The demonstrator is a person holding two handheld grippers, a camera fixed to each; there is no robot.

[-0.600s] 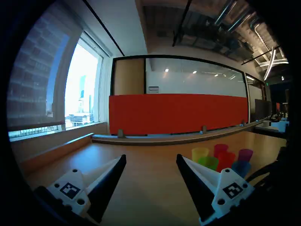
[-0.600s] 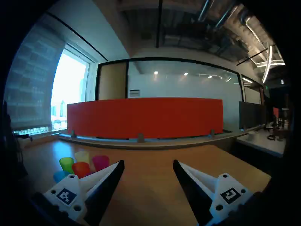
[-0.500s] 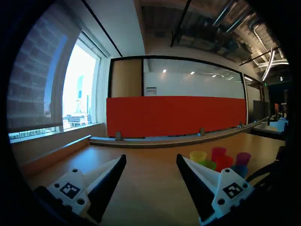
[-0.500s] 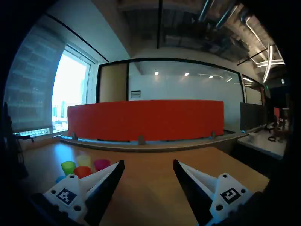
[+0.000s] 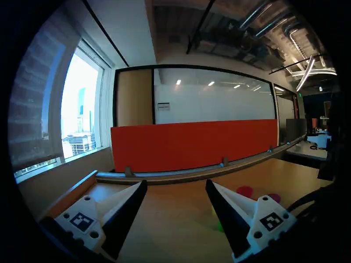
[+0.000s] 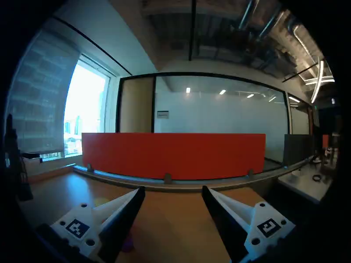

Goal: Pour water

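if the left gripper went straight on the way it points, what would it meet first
Probably the red partition, though depth is unclear; the wooden desk ahead of the left gripper looks free, with the cups right of its line.

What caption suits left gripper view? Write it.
Open left gripper over wooden desk; colourful plastic cups partly hidden; orange partition.

My left gripper [image 5: 175,183] is showing white fingers [image 5: 245,209] with black inner faces, each wearing a black-and-white square-patterned marker [image 5: 82,222]; my right gripper [image 6: 173,189] is wearing the same white, black and patterned tags; the partition [image 5: 193,144] is glowing orange-red in both views; the desk [image 5: 175,219] is showing warm light-brown wood; beside my left gripper's finger a pink-red cup [image 5: 244,190], a purple cup [image 5: 274,197] and a green cup [image 5: 219,226] are peeking out.
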